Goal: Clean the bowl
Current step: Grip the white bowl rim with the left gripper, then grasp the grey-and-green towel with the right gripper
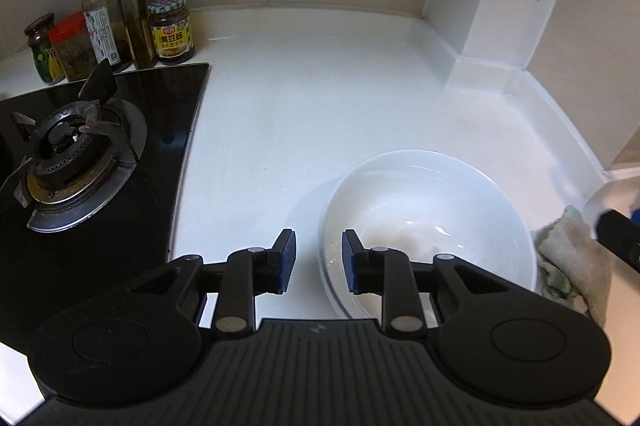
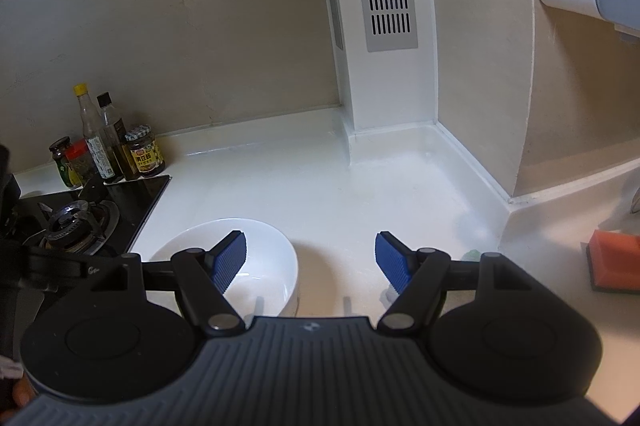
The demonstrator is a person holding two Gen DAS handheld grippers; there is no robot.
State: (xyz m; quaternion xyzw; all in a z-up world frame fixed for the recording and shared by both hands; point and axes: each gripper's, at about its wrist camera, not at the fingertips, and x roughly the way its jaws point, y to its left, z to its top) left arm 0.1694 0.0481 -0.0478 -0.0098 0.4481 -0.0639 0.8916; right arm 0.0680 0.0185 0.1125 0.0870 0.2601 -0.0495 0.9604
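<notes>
My left gripper (image 1: 319, 262) straddles the white bowl (image 1: 432, 222)'s near rim, jaws released, ready to steady it, while my right gripper (image 2: 310, 262) hangs open beside the rag (image 1: 568, 258).

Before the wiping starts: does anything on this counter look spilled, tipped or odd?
Nothing looks spilled or broken. The white bowl sits upright on the counter, with a faint cloudy film at its bottom. A crumpled cloth lies bunched against its right side. The bottles and jars stand upright.

free: counter (image 2: 280, 178) behind bowl (image 2: 256, 266) | blocked: stove (image 1: 80, 154), jars (image 1: 172, 30) left
</notes>
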